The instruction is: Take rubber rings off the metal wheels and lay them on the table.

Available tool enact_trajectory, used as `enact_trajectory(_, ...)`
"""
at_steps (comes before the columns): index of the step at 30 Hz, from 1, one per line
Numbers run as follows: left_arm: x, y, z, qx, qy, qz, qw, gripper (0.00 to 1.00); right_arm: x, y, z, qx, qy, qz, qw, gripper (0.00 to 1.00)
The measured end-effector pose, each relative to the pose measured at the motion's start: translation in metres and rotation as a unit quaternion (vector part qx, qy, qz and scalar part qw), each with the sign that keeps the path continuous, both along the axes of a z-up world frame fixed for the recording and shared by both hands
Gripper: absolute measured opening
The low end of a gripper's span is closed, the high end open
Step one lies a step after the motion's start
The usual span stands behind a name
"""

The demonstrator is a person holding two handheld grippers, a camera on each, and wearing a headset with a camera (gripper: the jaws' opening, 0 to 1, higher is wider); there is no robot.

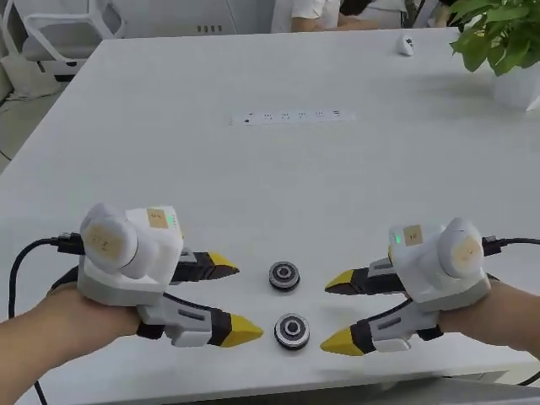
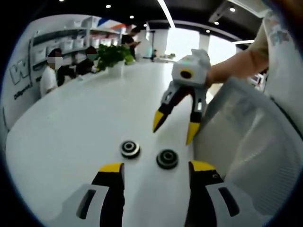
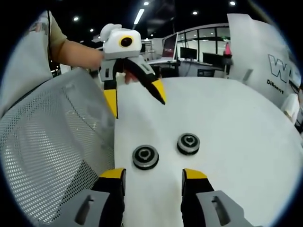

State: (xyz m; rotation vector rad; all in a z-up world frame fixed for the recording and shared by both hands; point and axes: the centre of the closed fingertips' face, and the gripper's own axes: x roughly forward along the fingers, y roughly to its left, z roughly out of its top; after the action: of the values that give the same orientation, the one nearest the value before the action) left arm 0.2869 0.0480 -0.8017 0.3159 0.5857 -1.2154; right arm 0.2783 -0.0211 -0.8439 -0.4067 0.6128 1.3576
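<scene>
**Two wheels between two open hand-held grippers**

At the far left a black cable [image 1: 24,253] runs from the back of the left hand-held gripper [image 1: 243,301]. Its jaws stand wide, with nothing between them, and the yellow tips point right. Its body carries a tan sticker [image 1: 156,218] with writing too small to read, and a green light beside it.

Just ahead of those tips, two wheels lie flat on the white counter [image 1: 253,186]. The far wheel [image 1: 284,276] is in line with the far jaw and the near wheel [image 1: 292,330] with the near jaw. Each has its dark ring on. The wheels are close together but apart.

Beyond them, well ahead of both grippers, a socket strip [image 1: 291,116] is set flush in the counter.

The right hand-held gripper [image 1: 331,313] faces the left one from the other side of the wheels, its jaws also wide and bare. It has the same tan sticker and green light, and its own cable [image 1: 515,242].

Far behind it lie a small white object [image 1: 407,44] and a potted plant [image 1: 498,34].

In the two gripper views a white mesh chair [image 3: 47,142] stands against the counter's near edge. A wall sign [image 3: 279,64] shows a large "W", and the smaller line under it is too blurred to read.
</scene>
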Motion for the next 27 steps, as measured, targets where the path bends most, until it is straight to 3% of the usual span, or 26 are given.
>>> enact_trajectory(15, -0.004, -0.019, -0.017, 0.015, 0.017, -0.029, 0.9993, 0.50, -0.004, 0.011, -0.009, 0.003, 0.006, 0.020, 0.9998, 0.39)
enact_trajectory(27, -0.009, -0.034, -0.027, 0.024, 0.029, -0.049, 0.9981, 0.40, -0.001, 0.010, -0.014, 0.004, 0.007, 0.021, 0.9997, 0.40)
